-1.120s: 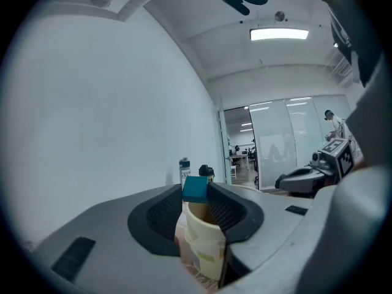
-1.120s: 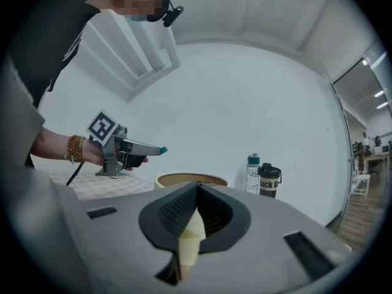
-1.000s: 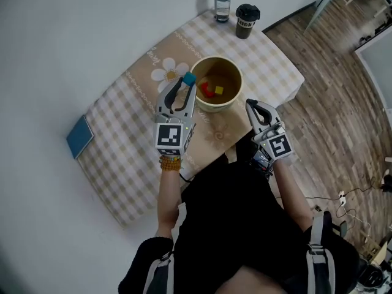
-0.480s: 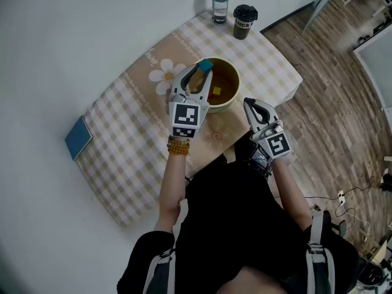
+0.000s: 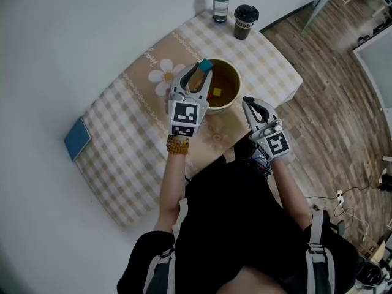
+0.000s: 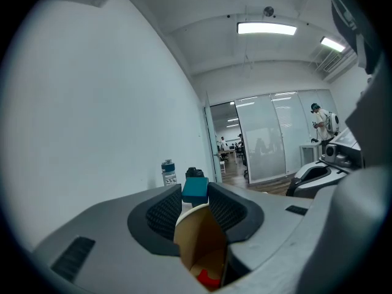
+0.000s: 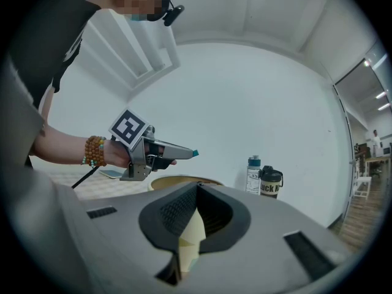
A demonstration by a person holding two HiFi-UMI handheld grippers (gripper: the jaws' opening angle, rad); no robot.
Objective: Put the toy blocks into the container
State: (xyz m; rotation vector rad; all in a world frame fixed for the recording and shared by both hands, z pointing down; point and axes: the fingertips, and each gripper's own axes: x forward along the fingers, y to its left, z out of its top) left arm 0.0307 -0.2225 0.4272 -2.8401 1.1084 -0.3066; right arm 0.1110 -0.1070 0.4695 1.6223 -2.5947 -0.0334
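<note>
A: Status of the left gripper (image 5: 204, 68)?
B: Jaws pinch a teal block (image 5: 206, 64) at their tips, above the near rim of the tan bowl (image 5: 233, 99) (a red block (image 5: 209, 95) and a yellow block (image 5: 217, 92) lie inside).
A: And the right gripper (image 5: 246, 102)?
B: Jaws pressed together, nothing held; positioned beside the bowl, over the checked tablecloth (image 5: 122, 139) at its near edge.

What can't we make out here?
- Block count in bowl: head view, left gripper covers its left part.
- Bowl's inside: right gripper view, its own rim hides it.
- Blue flat thing: head view, too small to identify.
- Table's near edge: head view, person's torso covers it.
</note>
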